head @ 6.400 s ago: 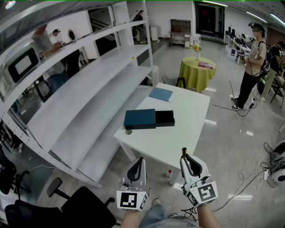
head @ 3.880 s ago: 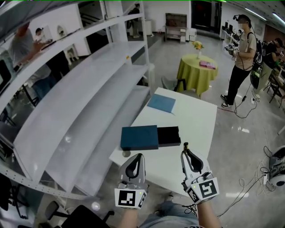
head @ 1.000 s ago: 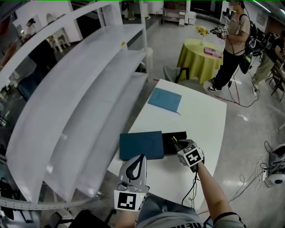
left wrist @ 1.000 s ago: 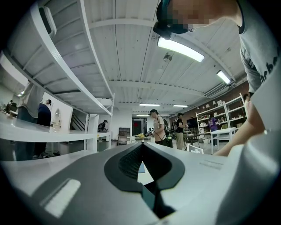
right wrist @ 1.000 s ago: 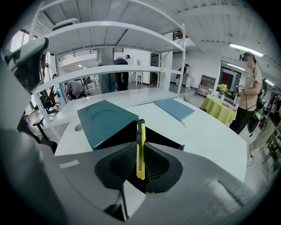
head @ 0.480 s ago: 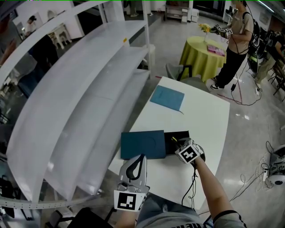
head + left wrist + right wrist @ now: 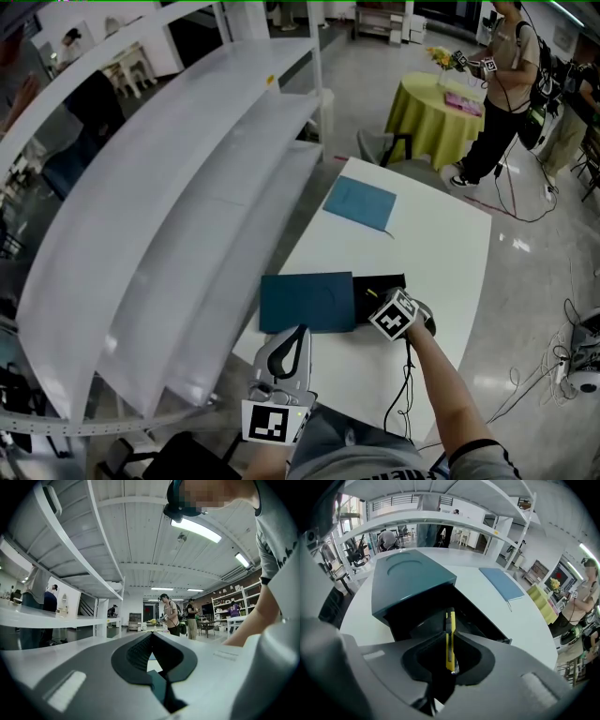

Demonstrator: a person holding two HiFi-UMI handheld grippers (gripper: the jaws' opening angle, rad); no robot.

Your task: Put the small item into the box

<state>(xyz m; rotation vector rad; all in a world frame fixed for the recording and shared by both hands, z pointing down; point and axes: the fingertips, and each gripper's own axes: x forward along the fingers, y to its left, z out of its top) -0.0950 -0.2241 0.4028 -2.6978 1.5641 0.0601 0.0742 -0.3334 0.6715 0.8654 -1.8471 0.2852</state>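
Note:
A teal box sleeve (image 7: 307, 302) lies on the white table (image 7: 441, 253) with its black inner tray (image 7: 382, 284) pulled out to the right. My right gripper (image 7: 375, 298) is at that tray, shut on a yellow utility knife (image 7: 450, 630) whose tip points into the tray's open hollow (image 7: 478, 620) beside the sleeve (image 7: 410, 581). In the right gripper view the knife runs straight out from between the jaws (image 7: 449, 660). My left gripper (image 7: 292, 339) hangs near the table's front edge, shut and empty, clear of the box; its own view (image 7: 151, 644) looks across the room.
A flat blue folder (image 7: 359, 202) lies at the table's far end. White shelving (image 7: 178, 187) runs along the left. A round table with a green cloth (image 7: 441, 117) and standing people (image 7: 502, 84) are beyond. Cables (image 7: 562, 356) lie on the floor at right.
Seconds ago both grippers were held close to my body. The right one has since reached out to the black tray with the knife and has barely shifted in the last second. The left stays low.

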